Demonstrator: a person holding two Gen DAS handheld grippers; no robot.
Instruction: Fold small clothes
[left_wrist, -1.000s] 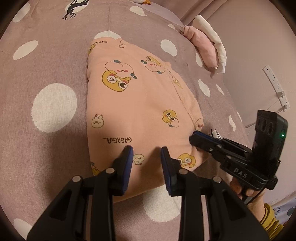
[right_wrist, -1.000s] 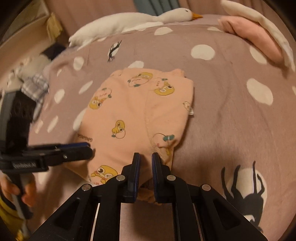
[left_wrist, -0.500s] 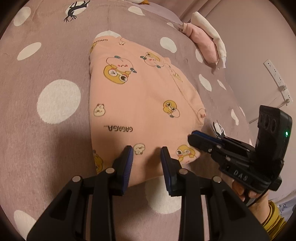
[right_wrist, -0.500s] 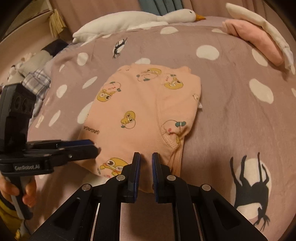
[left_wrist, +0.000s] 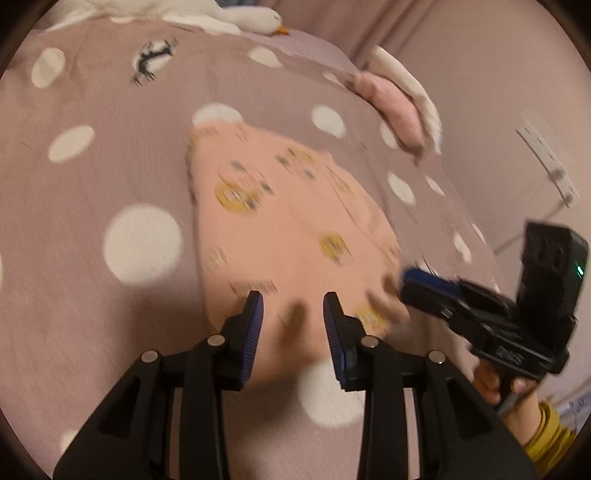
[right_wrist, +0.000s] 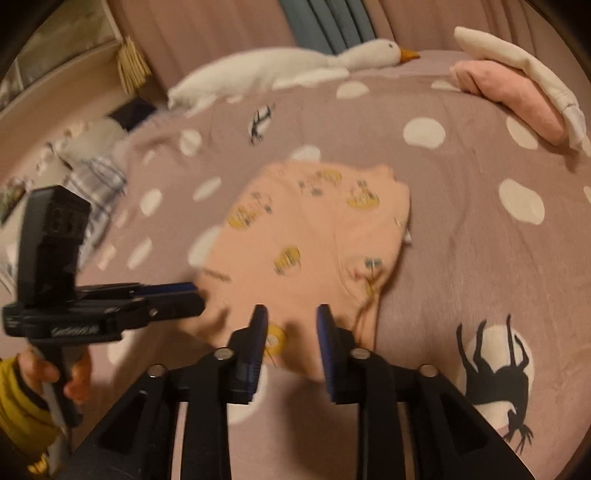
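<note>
A small peach garment with yellow cartoon prints lies folded flat on the dotted mauve bedspread; it also shows in the right wrist view. My left gripper is open and empty, hovering over the garment's near edge. My right gripper is open and empty, above the garment's near right corner. Each gripper appears in the other's view, the right one and the left one beside the garment's edges. Both views are motion-blurred.
A white goose plush lies at the bed's far edge. A folded pink and white pile sits at the far right. A plaid cloth lies at the left. A wall socket strip is on the right wall.
My right gripper has opened and let go of the garment's edge. Both grippers have pulled back and up from the garment, which now lies flat.
</note>
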